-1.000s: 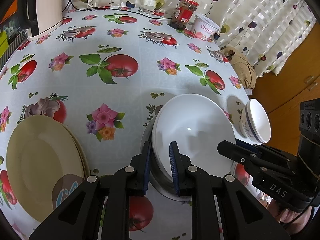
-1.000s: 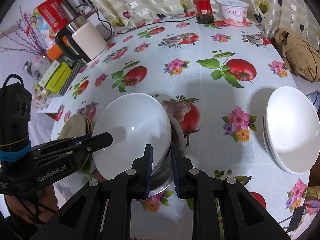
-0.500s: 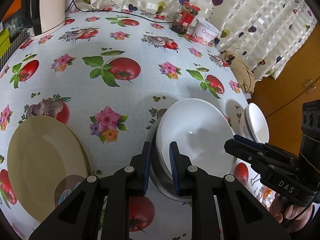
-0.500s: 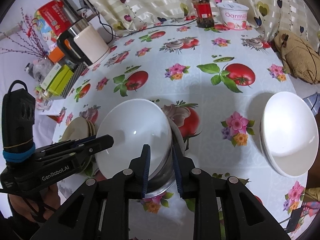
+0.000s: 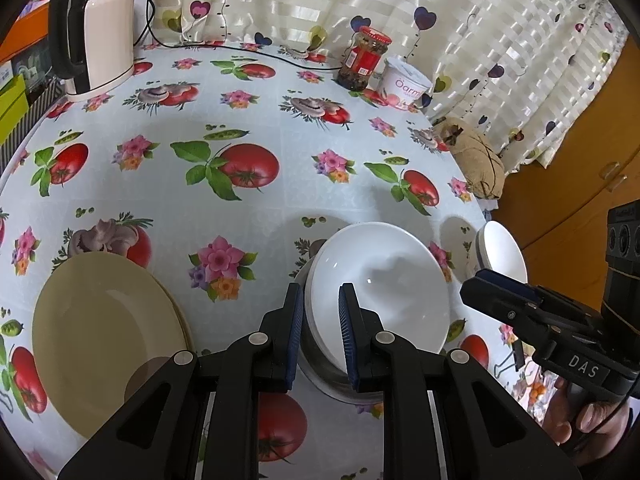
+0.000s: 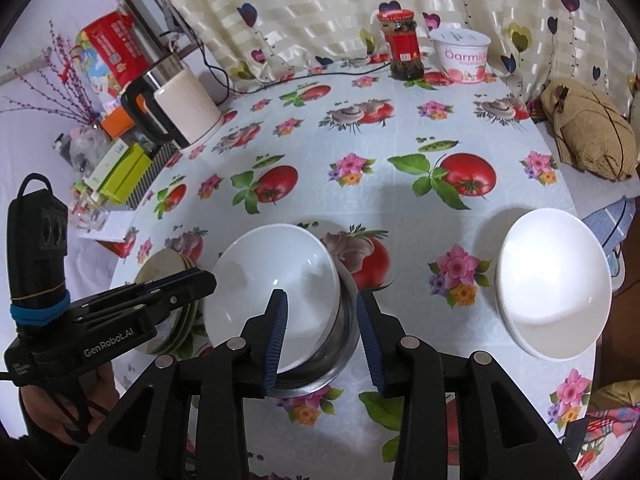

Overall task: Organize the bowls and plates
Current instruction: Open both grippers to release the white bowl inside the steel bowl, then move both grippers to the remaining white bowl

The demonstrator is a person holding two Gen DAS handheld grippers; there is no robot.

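The right gripper (image 6: 322, 322) has let go, its jaws opening astride the bowl (image 6: 276, 292) rim without pressing (bowl nested in the steel pot (image 6: 344, 340)), while the left gripper (image 5: 319, 330) pinches the bowl's near rim, so it alone holds.

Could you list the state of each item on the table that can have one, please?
White bowl: nested in steel bowl.
Steel bowl: upright.
Beige plates: stacked.
Second white bowls: stacked, empty.
Jar: lidded.
Yogurt tub: sealed.
Kettle: lid up.
Right gripper: fingers opening.
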